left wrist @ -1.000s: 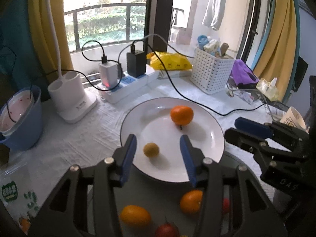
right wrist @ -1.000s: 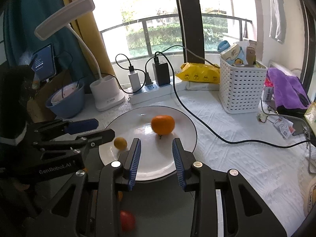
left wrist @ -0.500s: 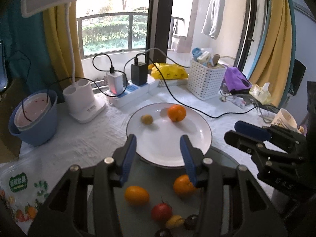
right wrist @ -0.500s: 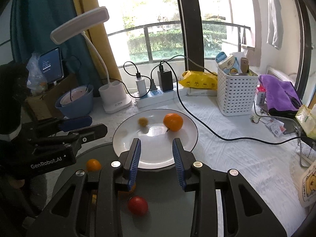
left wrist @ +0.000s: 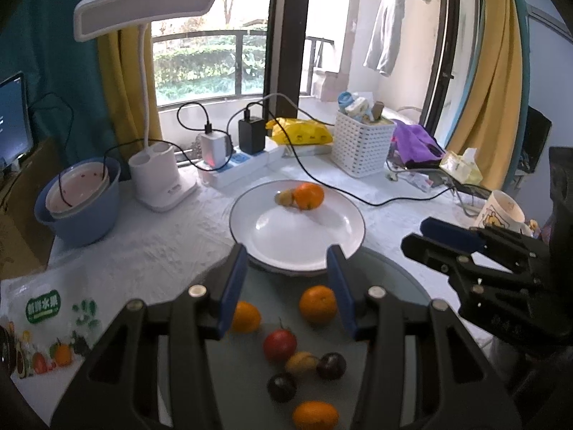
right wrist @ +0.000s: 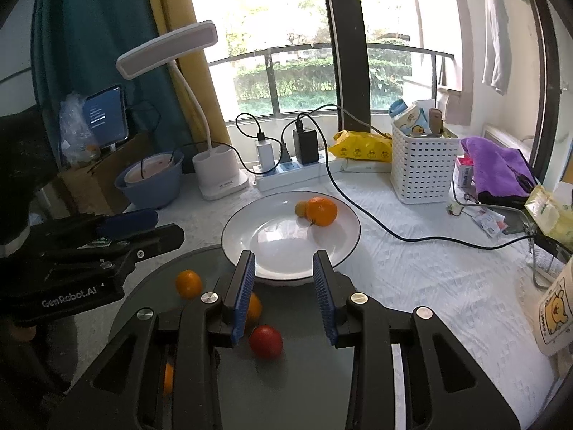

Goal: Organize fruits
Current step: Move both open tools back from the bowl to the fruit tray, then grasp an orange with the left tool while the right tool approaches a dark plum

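Note:
A white plate (left wrist: 272, 240) holds an orange (left wrist: 308, 196) with a small yellow fruit (left wrist: 283, 197) touching its left side; both show in the right wrist view on the plate (right wrist: 250, 247), the orange (right wrist: 321, 211) beside the yellow fruit (right wrist: 301, 208). Loose fruit lies on a grey glass disc (left wrist: 390, 283): oranges (left wrist: 317, 304), a red tomato (left wrist: 280, 344), dark plums (left wrist: 331, 365). My left gripper (left wrist: 288, 286) is open and empty above the disc. My right gripper (right wrist: 284, 292) is open and empty near the plate's front rim, above a tomato (right wrist: 265, 341).
Behind the plate stand a white desk lamp (left wrist: 157, 175), a power strip with chargers (left wrist: 236, 165) whose black cable (right wrist: 376, 222) runs past the plate, a blue bowl (left wrist: 80, 200) and a white basket (left wrist: 361, 143). A printed fruit bag (left wrist: 43, 308) lies left. A mug (left wrist: 501, 211) stands right.
Both grippers have pulled back and up from the plate, bringing the disc's fruit into view. The small yellow fruit has rolled across the plate to rest against the orange.

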A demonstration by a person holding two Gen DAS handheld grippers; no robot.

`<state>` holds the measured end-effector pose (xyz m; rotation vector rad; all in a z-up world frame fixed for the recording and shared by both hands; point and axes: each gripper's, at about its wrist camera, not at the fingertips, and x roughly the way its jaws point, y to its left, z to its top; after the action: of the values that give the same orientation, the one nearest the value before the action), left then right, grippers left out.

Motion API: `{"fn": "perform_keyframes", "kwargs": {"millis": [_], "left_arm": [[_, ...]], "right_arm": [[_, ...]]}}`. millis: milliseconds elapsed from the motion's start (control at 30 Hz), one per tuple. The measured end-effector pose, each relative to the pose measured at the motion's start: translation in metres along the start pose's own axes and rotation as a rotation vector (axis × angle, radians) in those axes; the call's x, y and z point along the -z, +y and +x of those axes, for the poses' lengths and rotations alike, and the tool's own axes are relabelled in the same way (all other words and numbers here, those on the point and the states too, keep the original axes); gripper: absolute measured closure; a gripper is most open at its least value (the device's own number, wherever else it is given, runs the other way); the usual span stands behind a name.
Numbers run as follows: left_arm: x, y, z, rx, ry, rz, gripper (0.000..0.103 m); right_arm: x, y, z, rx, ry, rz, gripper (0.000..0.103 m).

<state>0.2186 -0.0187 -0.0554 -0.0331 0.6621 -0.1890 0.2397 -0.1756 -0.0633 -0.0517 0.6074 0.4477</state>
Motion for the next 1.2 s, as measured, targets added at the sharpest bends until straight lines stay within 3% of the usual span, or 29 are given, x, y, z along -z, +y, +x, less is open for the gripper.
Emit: {"fn": "perform_keyframes", "kwargs": {"millis": [633,1200], "left_arm": [[0.047,-0.018,-0.028,-0.011,0.017,-0.021,0.055],[0.101,-0.021,-0.03,-0.006,0.083,-0.046,0.055]], "right_arm": [[0.036,0.007,-0.026,-0.006,0.031,-0.018,0.067],[0.076,0.02,-0.029,-0.026,0.088,-0.028,0.067]]}}
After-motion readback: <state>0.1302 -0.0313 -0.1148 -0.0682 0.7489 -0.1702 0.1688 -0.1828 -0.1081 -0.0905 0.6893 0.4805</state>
